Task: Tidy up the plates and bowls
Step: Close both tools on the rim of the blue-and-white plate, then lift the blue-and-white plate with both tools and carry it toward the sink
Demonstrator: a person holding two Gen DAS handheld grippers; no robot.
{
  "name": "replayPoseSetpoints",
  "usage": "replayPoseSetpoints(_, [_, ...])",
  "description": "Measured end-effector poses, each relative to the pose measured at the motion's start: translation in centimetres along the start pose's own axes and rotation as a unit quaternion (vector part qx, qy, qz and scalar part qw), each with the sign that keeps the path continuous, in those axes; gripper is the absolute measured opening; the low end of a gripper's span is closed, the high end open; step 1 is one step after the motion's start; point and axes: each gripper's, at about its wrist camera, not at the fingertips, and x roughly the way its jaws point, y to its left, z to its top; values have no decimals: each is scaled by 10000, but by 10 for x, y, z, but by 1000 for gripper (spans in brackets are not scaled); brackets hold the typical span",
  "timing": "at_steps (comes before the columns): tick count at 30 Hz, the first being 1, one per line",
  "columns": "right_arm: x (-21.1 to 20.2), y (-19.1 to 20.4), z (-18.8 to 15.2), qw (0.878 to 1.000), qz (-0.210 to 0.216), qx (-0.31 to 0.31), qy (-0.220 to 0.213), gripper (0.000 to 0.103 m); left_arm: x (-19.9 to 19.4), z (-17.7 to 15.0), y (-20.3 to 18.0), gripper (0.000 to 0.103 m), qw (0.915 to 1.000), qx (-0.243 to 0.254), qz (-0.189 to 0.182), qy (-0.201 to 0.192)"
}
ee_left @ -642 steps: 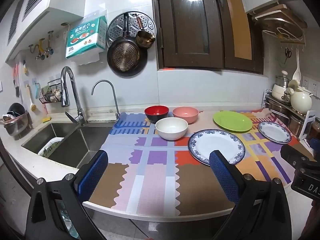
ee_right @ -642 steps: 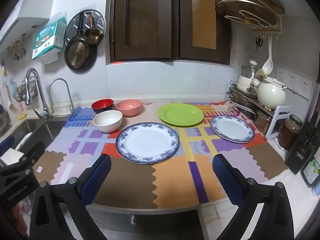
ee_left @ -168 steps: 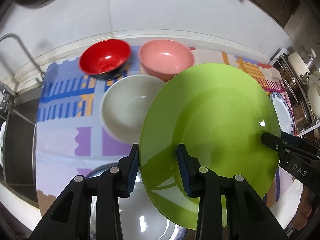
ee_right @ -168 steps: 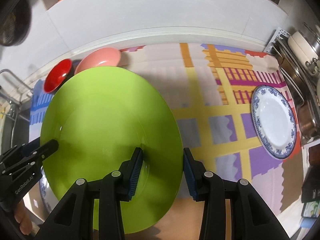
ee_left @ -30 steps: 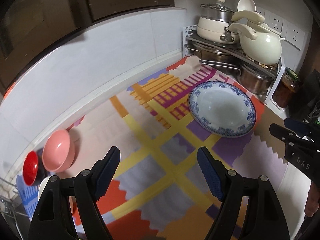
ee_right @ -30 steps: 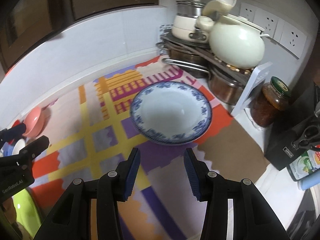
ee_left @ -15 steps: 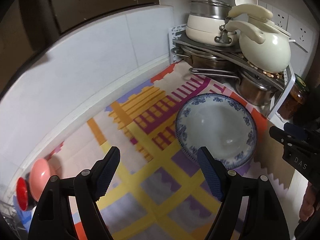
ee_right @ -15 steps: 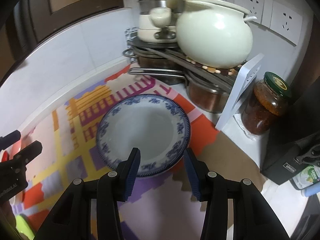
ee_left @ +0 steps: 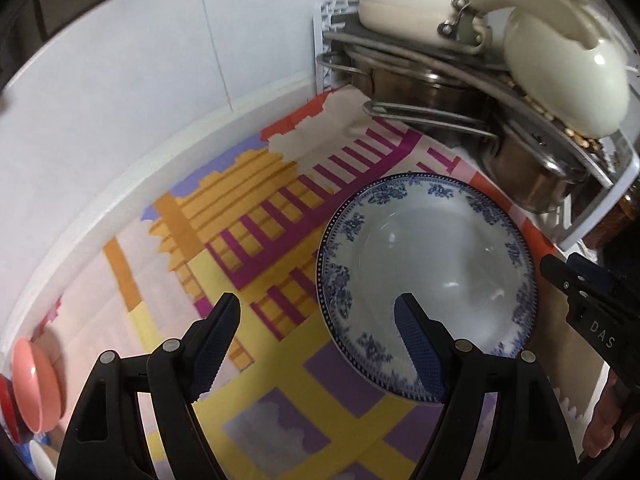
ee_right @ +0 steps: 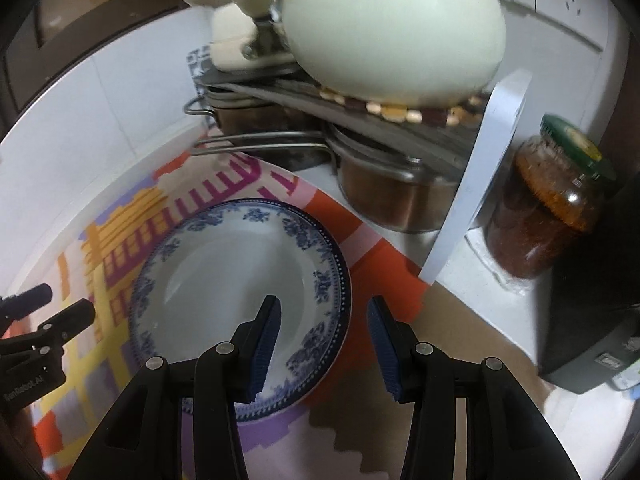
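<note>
The blue-rimmed plate lies flat on the patterned mat on the counter, just beside the pot rack. The left gripper is spread wide, one finger over the plate's near rim. The right gripper is narrower, straddling the opposite rim, holding nothing.

Dim, fisheye warp, top blurred, plate glare

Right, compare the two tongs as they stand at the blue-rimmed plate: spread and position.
The left tongs are spread wider than the right tongs. The left tongs have one finger over the blue-rimmed plate and one over the patterned mat on its left; the right tongs straddle the plate's right rim. Shared: both are open, empty, with blue ribbed pads.
</note>
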Motion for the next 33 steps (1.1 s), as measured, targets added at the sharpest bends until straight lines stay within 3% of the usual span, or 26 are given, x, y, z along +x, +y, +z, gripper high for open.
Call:
replayPoseSetpoints(10, [50,-6,0,9997,-101,109,217,46,43,5,-2,79,9999,54,102,123])
replayPoseSetpoints(23, [73,-10,0,9995,-183,71,254,46,71,8,-7,78,9995,-66,-39,310])
replayPoseSetpoints(33, [80,-7,-1,9996,-114,63,248,46,78,10,-7,62,9986,-207,-285,405])
